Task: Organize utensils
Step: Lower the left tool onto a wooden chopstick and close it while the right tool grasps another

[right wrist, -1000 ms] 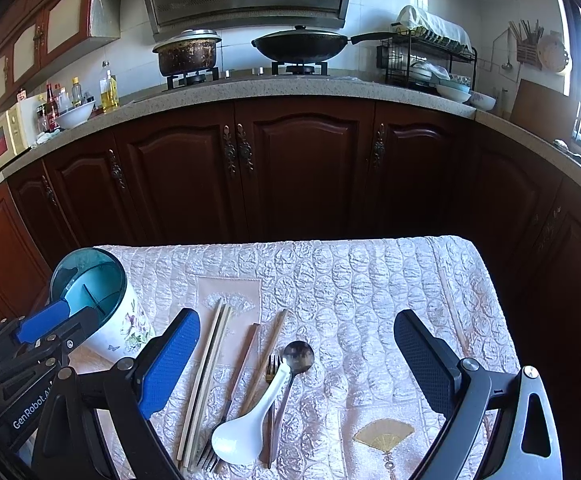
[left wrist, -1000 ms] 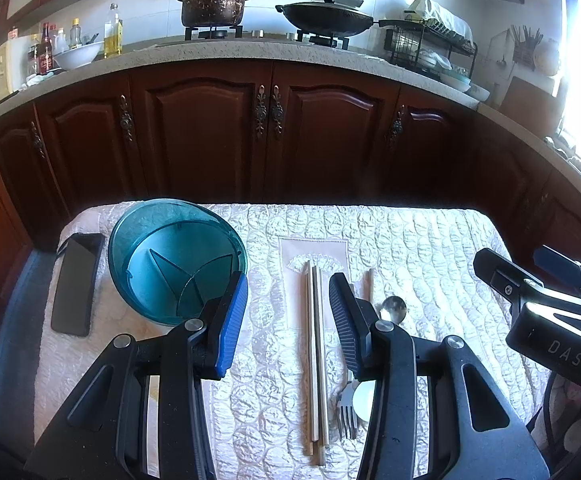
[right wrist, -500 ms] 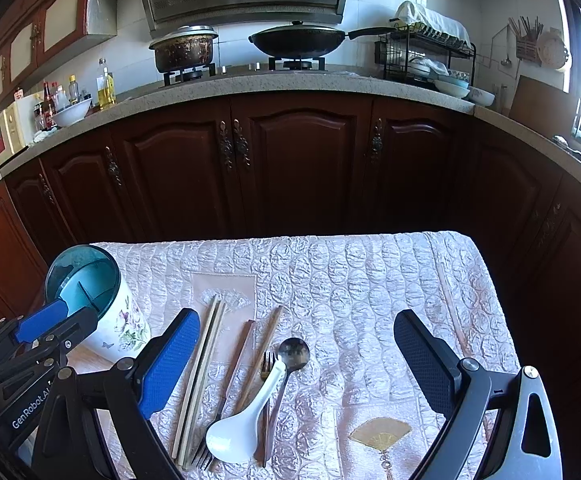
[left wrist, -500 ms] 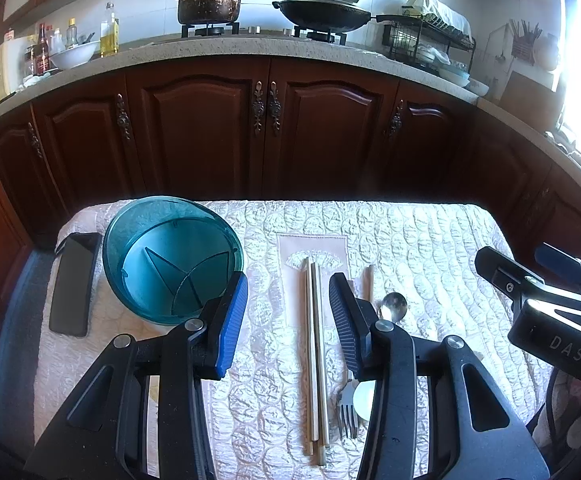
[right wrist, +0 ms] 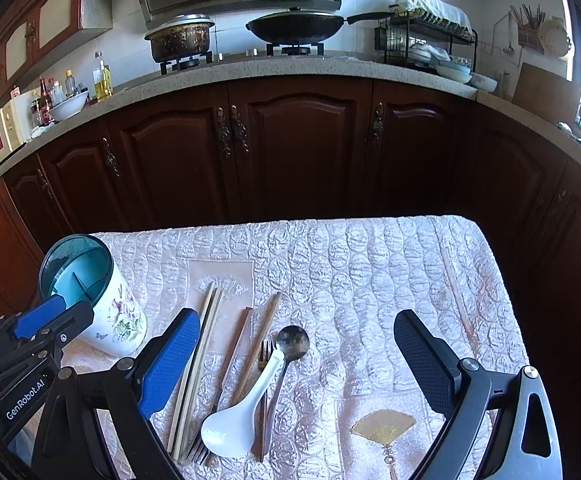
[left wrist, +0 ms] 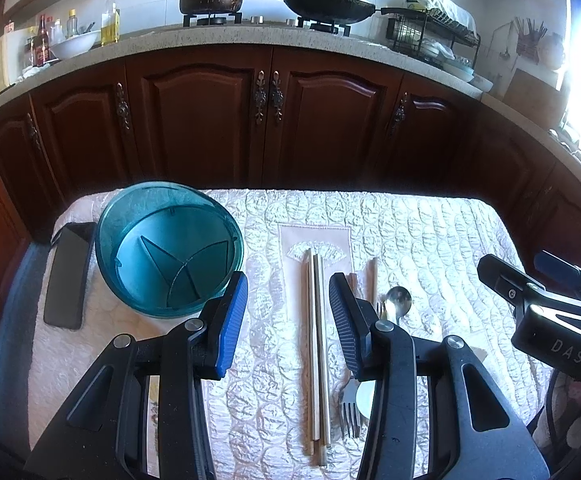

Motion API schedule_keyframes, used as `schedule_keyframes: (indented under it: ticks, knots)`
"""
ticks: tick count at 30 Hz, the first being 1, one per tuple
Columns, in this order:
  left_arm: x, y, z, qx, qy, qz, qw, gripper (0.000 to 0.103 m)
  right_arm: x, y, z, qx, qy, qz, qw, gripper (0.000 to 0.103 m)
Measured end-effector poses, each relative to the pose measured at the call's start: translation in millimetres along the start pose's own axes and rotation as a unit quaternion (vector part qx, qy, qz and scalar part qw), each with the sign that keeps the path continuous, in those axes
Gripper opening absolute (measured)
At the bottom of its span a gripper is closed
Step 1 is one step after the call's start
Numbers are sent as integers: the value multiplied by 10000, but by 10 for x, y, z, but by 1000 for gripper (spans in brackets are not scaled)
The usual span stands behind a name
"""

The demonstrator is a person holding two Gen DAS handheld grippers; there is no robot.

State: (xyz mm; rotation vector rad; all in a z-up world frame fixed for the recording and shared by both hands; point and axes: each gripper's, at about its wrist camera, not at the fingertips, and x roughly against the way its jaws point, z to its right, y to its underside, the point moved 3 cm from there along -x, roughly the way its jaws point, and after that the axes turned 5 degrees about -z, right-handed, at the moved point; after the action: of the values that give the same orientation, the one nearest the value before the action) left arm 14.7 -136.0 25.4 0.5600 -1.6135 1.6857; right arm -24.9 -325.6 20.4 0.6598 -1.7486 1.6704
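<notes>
A floral utensil holder (left wrist: 170,248) (right wrist: 90,292) with a teal, divided inside stands upright at the left of the quilted table. To its right lie a pair of pale chopsticks (left wrist: 316,340) (right wrist: 196,368), brown wooden chopsticks (right wrist: 250,352), a fork (left wrist: 350,412) (right wrist: 266,354), a white ceramic spoon (right wrist: 238,416) and a metal spoon (left wrist: 398,300) (right wrist: 292,342). My left gripper (left wrist: 288,292) hangs open above the pale chopsticks, holding nothing. My right gripper (right wrist: 296,318) is wide open over the spoons and fork, with nothing in it.
A dark phone (left wrist: 68,272) lies left of the holder near the table edge. The quilted cloth (right wrist: 370,280) covers the table. Dark wooden cabinets (right wrist: 298,152) stand close behind the far edge, with a stove, pots and a dish rack on the counter above.
</notes>
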Motion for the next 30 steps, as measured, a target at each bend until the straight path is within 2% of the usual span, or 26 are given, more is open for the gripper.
schedule_keyframes:
  ticks: [9,13,17,19,23,26,30]
  knots:
    - [-136,60,-28,14,-12,-120,9999,42,-129,50,46,-30,9,-147,9999,97]
    - [-222,121,-75,33,29,-265,9996,42,-250,96,121,-53,7,-286,9996,97]
    - [-377,231,-119,42,142,-569,9983,42,-429,183,210,-81,-222,-484,9985,96]
    - [-480,304,-131,106,278,-763,9966,42,-560,241,238,-47,-485,-652,9967,87]
    - [-666,416,-67,-9,370,-976,9945,41,-871,380,313,-161,-820,-1048,9910,50]
    - [-781,476,-2,-63,466,-1067,9932,41,-1071,456,361,-411,-1109,-1331,9840,44]
    - [-1007,522,44,-57,456,-1252,9911,36,-1226,485,324,-427,-1312,-1415,9803,41]
